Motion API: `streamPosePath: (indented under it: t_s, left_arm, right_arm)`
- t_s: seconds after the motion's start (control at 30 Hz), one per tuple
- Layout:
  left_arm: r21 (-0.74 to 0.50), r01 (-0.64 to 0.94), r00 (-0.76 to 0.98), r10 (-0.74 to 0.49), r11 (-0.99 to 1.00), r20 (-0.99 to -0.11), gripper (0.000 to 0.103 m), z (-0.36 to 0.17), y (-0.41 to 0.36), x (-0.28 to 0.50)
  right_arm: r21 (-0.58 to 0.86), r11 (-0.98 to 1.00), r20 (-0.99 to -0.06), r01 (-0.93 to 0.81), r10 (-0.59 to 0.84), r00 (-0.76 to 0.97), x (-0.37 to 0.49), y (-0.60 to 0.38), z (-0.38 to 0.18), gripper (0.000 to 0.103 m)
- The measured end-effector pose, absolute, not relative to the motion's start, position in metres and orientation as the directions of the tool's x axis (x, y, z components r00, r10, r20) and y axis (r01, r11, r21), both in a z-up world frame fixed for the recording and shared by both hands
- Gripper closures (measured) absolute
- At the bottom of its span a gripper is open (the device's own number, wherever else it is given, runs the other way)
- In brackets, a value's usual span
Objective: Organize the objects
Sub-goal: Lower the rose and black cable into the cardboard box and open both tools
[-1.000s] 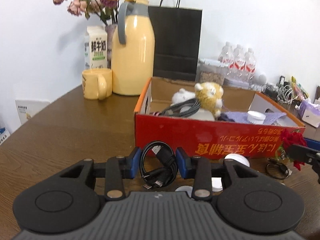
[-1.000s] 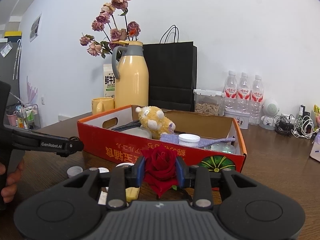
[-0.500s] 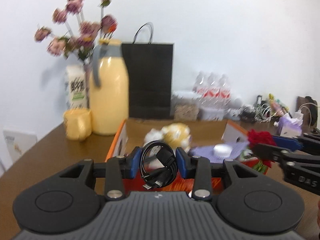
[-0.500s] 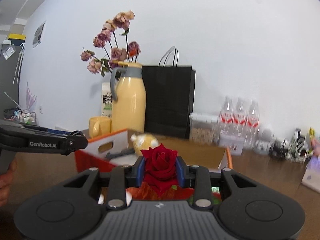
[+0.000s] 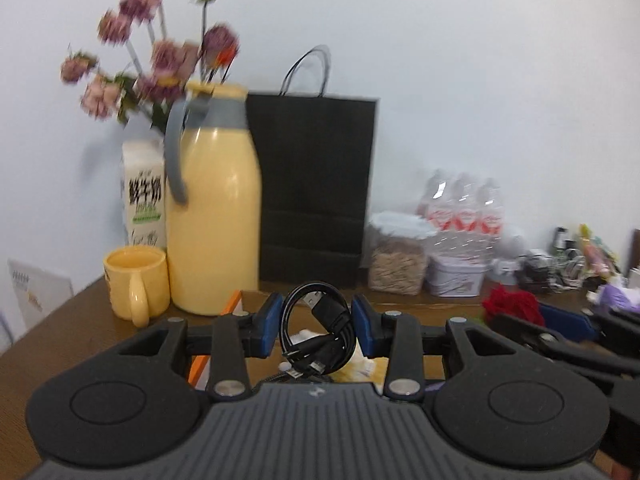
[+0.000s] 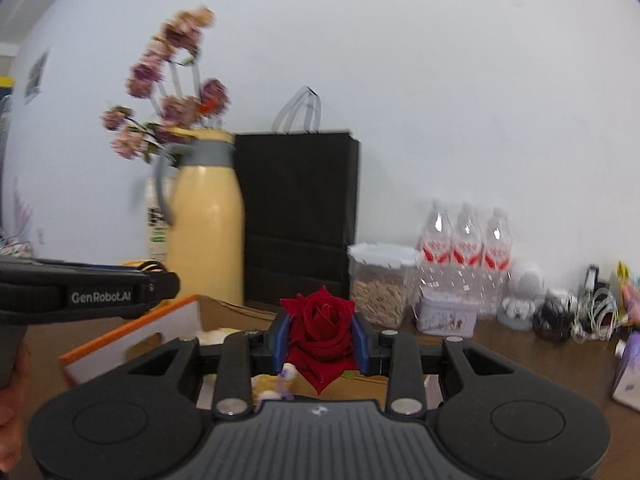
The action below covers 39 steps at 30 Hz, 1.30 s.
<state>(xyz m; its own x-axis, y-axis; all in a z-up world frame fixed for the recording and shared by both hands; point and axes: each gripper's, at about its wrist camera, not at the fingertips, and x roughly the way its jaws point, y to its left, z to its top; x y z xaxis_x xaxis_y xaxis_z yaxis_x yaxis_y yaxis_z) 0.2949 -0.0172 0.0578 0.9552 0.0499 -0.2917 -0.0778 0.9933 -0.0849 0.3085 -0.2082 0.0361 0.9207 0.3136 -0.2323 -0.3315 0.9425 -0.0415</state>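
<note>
My left gripper [image 5: 316,328] is shut on a coiled black USB cable [image 5: 318,332], held up over the near edge of the orange-rimmed cardboard box [image 5: 232,306]. My right gripper [image 6: 320,336] is shut on a red rose [image 6: 320,320], above the same box [image 6: 132,330]. Bits of a yellow plush toy [image 6: 266,384] show in the box under the rose. In the left wrist view the rose [image 5: 510,306] and the right gripper's black body sit at the right. In the right wrist view the left gripper's side [image 6: 88,294] reaches in from the left, with a hand [image 6: 10,400] behind it.
Along the back wall stand a yellow jug [image 5: 214,216], a yellow mug [image 5: 136,284], a milk carton [image 5: 144,196], dried flowers [image 5: 160,52], a black paper bag [image 5: 316,184], a jar of grain [image 5: 396,260], water bottles [image 5: 464,212] and tangled cables [image 6: 576,312]. The table is brown wood [image 5: 60,332].
Both grippers have risen and moved forward over the box, so its red front has dropped out of sight. The cable and the rose stay held.
</note>
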Motion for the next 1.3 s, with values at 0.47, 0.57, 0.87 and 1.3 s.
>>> streamPosePath:
  t_s: [0.47,0.57,0.87,1.3]
  left_arm:
    - [-0.070,-0.070,0.933,0.040,0.995,-0.357,0.064,0.031,-0.009,0.305]
    - [-0.060,-0.060,0.937,0.036,0.996,-0.347,0.059,0.032,-0.011,0.303]
    - [-0.047,-0.074,0.957,0.057,0.996,-0.284,0.000,0.037,-0.013,0.291]
    - [-0.046,-0.076,0.960,0.060,0.996,-0.274,0.000,0.040,-0.013,0.283]
  right_arm:
    - [-0.007,0.946,-0.334,-0.325,0.304,0.892,0.327,-0.217,0.000,0.070]
    - [-0.013,0.946,-0.333,-0.323,0.301,0.894,0.326,-0.216,0.000,0.066]
    - [-0.037,0.956,-0.292,-0.290,0.267,0.918,0.317,-0.216,0.001,0.007]
    - [-0.043,0.959,-0.269,-0.279,0.258,0.928,0.308,-0.221,0.006,0.000]
